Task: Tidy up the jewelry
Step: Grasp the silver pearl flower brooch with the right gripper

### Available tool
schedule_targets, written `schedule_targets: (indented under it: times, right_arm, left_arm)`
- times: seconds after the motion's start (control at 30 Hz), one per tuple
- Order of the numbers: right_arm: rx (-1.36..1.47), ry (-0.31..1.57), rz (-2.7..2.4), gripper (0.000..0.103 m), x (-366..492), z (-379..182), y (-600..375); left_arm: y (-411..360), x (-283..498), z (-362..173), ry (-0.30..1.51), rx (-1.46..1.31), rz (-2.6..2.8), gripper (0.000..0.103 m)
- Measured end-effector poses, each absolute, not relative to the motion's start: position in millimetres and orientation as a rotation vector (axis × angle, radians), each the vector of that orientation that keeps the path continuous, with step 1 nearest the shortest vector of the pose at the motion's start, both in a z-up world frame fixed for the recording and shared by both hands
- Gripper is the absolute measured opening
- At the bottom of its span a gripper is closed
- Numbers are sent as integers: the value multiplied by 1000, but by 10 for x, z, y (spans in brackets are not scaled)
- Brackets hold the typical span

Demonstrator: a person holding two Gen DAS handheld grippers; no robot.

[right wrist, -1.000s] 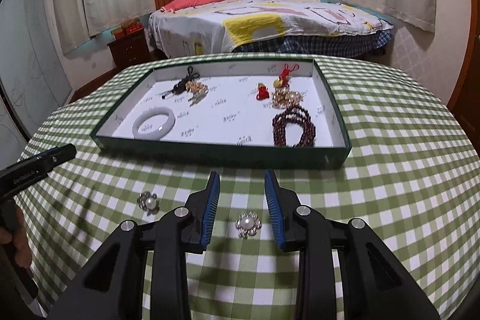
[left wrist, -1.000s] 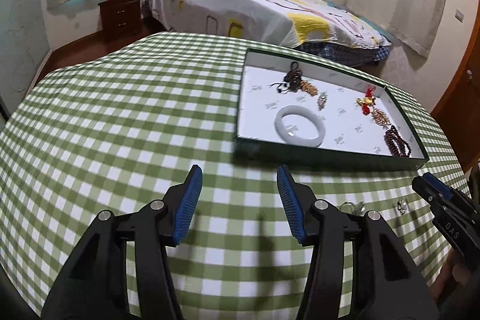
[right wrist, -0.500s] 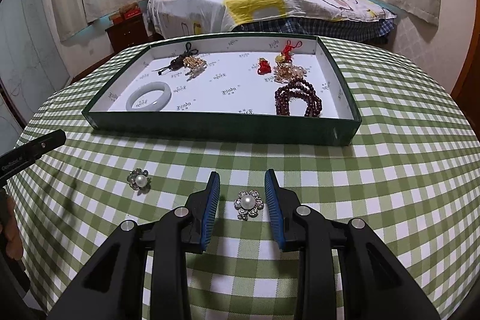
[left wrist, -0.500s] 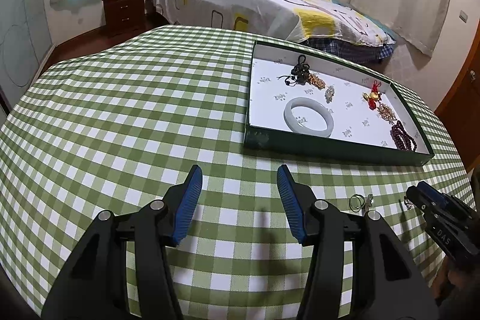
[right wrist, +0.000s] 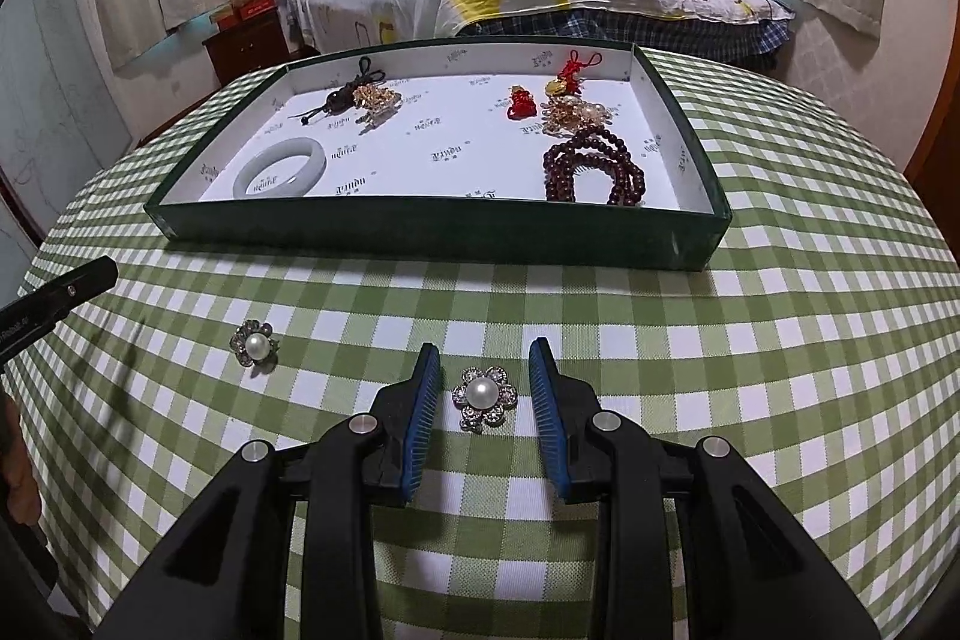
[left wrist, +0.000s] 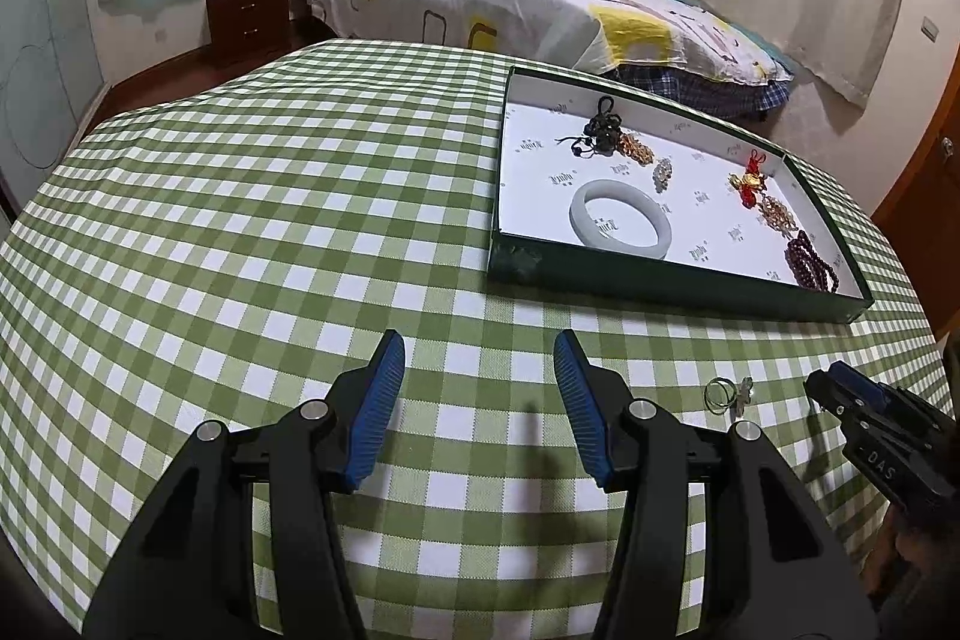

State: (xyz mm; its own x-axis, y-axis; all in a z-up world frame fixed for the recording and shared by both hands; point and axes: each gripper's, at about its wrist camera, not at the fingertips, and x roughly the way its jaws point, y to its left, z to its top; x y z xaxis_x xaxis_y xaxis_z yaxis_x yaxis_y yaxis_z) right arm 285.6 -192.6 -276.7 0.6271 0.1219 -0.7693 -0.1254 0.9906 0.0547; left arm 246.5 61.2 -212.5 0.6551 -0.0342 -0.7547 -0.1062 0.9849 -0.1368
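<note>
Right gripper (right wrist: 483, 388): jaws apart, straddling the pearl flower brooch (right wrist: 483, 397) on the checked tablecloth (right wrist: 780, 340), pads not touching it.
Left gripper (left wrist: 478, 388): spread wide, empty.
Tray (right wrist: 420, 232): beyond the brooch.

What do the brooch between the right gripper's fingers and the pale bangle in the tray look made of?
Brooch: likely silver-toned metal set with small clear stones around a glossy pearl-like bead; it glints. Pale bangle: smooth, milky, translucent-looking, perhaps jade or glass; hard to tell which.

The left tool (left wrist: 479, 370) hangs open over the checked tablecloth (left wrist: 240, 232), tray (left wrist: 660, 283) beyond.
</note>
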Motion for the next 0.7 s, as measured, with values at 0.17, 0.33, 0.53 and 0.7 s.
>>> schedule_targets:
  times: [0.17, 0.33, 0.53, 0.7]
  right_arm:
    - [2, 882, 142, 22, 2857, -2763, -1960]
    - [4, 879, 142, 21, 2857, -2758, -1977]
    - [6, 872, 129, 21, 2848, -2730, -2059]
    - [12, 866, 107, 21, 2828, -2703, -2156]
  left_arm:
    - [591, 2458, -2128, 857, -173, 39, 51]
    - [563, 2453, -2139, 862, -174, 37, 51]
    - [497, 2463, -2161, 868, -171, 28, 51]
    - [403, 2464, -2170, 872, -171, 9, 51]
